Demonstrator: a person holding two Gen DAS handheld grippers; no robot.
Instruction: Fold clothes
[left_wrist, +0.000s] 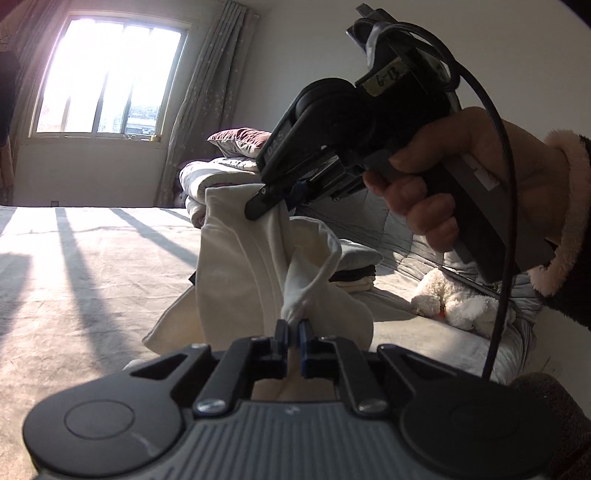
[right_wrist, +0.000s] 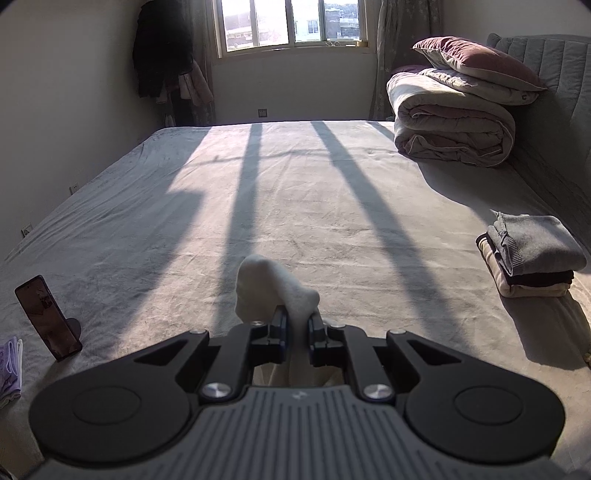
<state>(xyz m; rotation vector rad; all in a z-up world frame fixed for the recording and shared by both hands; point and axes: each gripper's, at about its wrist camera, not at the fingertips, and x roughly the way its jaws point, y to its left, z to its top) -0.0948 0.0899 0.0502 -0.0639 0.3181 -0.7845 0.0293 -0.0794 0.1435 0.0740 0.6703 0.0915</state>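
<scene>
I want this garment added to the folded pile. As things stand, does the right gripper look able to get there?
Probably yes: the bed between the right gripper and the folded pile looks bare, though its jaws hold the cream garment.

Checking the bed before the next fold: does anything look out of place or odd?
Nothing damaged or spilled. A dark phone stands propped on the grey bedspread, and a white plush toy lies by the headboard. Both grippers pinch the cream garment.
</scene>
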